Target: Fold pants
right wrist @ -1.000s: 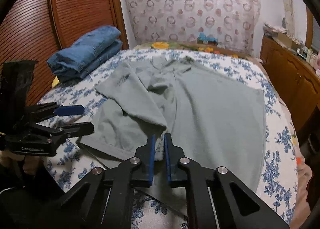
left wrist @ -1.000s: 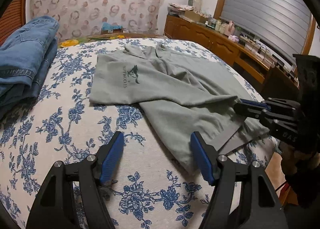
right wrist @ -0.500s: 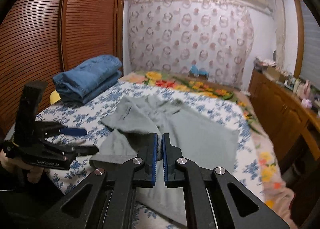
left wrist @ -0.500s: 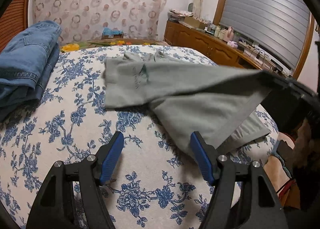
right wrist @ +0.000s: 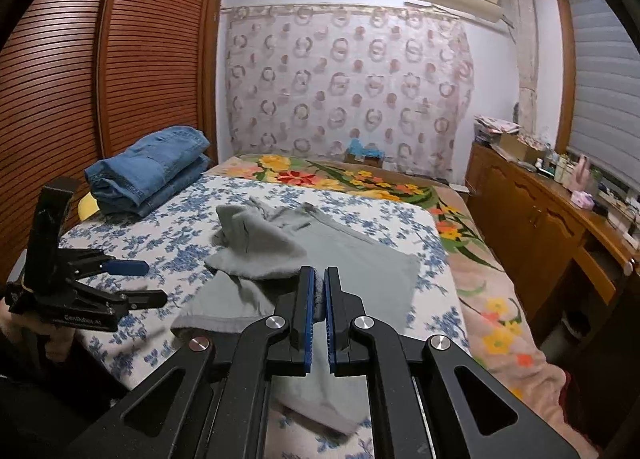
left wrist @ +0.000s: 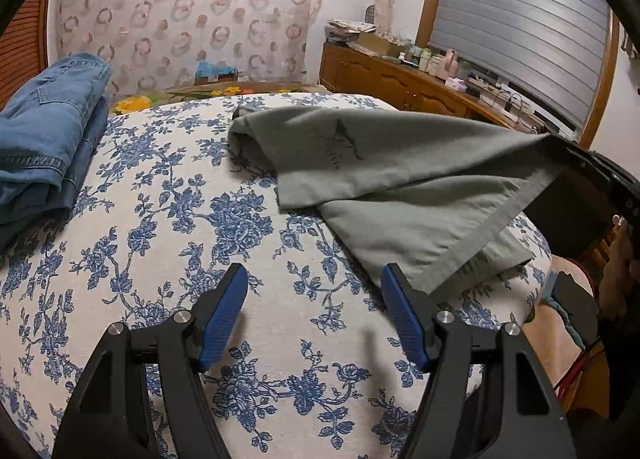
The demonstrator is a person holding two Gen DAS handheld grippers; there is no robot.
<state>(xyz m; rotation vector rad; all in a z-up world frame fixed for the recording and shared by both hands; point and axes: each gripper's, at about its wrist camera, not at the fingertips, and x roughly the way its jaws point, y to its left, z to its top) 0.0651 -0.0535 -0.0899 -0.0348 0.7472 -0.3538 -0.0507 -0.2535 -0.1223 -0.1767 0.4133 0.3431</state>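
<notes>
Grey-green pants lie on the blue-flowered bed cover, with one leg pulled up off the bed. My right gripper is shut on that leg's hem and holds it raised; the cloth drapes from it back to the bed. It shows at the right edge of the left wrist view. My left gripper is open and empty, low over the bed just left of the pants' lower hem. It also shows in the right wrist view.
Folded blue jeans are stacked at the bed's far left, also in the right wrist view. A wooden cabinet with small items runs along the right. A slatted wardrobe stands on the left. A floral blanket covers the bed's far end.
My right gripper has lifted the pant leg off the bed and carried it up and across, dragging the pants to the right. My left gripper has stayed open and about where it was.
</notes>
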